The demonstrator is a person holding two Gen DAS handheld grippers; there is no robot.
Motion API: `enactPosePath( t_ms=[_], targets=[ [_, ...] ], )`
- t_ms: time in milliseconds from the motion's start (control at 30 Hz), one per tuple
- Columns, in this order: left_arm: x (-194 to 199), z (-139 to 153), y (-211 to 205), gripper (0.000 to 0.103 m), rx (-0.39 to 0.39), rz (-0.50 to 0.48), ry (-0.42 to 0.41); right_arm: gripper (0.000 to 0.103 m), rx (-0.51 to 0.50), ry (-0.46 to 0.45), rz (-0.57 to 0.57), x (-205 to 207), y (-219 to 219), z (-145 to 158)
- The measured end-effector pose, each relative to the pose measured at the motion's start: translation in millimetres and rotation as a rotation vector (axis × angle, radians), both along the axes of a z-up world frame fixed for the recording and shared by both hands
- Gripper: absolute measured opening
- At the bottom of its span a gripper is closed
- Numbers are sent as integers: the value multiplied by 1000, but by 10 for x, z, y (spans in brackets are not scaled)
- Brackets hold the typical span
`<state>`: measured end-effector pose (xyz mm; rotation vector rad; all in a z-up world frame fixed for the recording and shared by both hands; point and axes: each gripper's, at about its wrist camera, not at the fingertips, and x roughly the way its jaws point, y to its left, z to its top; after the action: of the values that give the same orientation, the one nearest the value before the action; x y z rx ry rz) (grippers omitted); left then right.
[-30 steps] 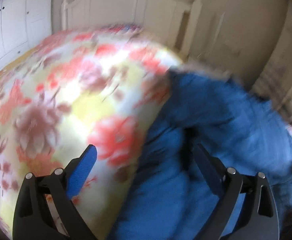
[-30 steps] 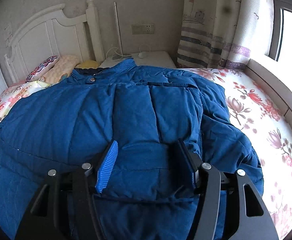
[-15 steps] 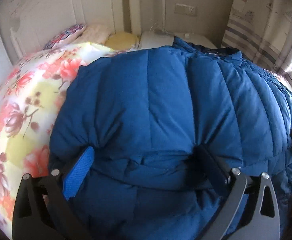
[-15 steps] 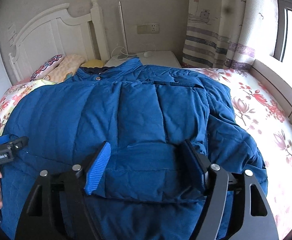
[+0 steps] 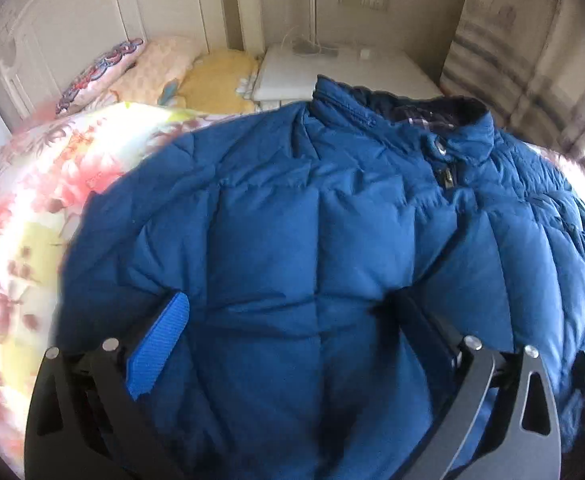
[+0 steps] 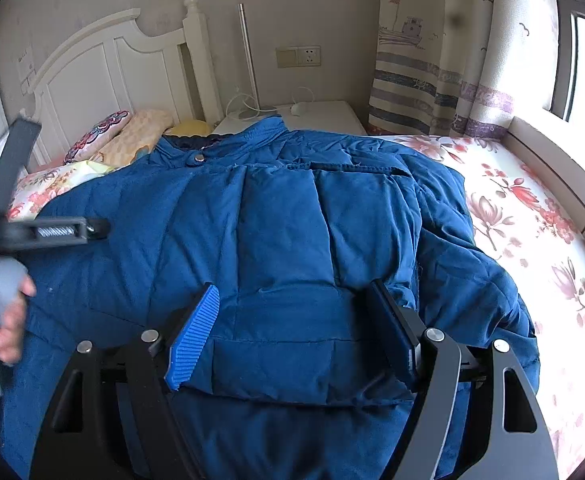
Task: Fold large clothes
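A large blue quilted jacket lies spread on the flowered bed, collar toward the headboard; it also fills the right wrist view. My left gripper is open, low over the jacket's left part, with nothing between its fingers. My right gripper is open over a folded-in panel of the jacket near its lower edge. The left gripper's body and the hand holding it show in the right wrist view at the left edge.
A flowered sheet covers the bed. Pillows lie by the white headboard. A white nightstand stands behind the collar. A curtain and window sill are at the right.
My left gripper has swung from the flowered sheet over onto the jacket and moved toward the collar. My right gripper has drawn back slightly and stays open.
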<state>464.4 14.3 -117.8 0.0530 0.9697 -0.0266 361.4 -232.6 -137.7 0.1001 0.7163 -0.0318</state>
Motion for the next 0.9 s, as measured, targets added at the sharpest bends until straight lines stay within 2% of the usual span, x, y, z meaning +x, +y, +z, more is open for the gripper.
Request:
enactPosePath(
  t_ms=[133, 233, 267, 367, 433, 500, 567, 700, 900],
  targets=[
    [-170, 87, -36, 101, 40, -17, -24, 74, 17, -1, 4, -4, -25, -4],
    [-541, 262, -20, 101, 10, -59, -94, 74, 25, -4, 6, -10, -41, -1],
    [-694, 305, -6, 101, 22, -74, -121, 74, 26, -5, 6, -12, -39, 2],
    [-934, 194, 39, 101, 79, -86, -117, 74, 25, -6, 7, -14, -41, 3],
    [-971, 31, 85, 101, 82, -99, -96, 74, 22, -7, 8, -16, -37, 3],
    [-1018, -75, 162, 101, 31, -108, -131, 75, 13, -7, 9, -21, -23, 5],
    [-1017, -84, 174, 101, 18, -105, -129, 77, -3, -6, 7, -24, 5, 8],
    [-1052, -103, 128, 101, 56, -104, -133, 77, -39, -12, -1, -35, 64, 21],
    [-1067, -99, 122, 101, 42, -102, -130, 79, -73, -79, -55, -156, 91, 109]
  ],
)
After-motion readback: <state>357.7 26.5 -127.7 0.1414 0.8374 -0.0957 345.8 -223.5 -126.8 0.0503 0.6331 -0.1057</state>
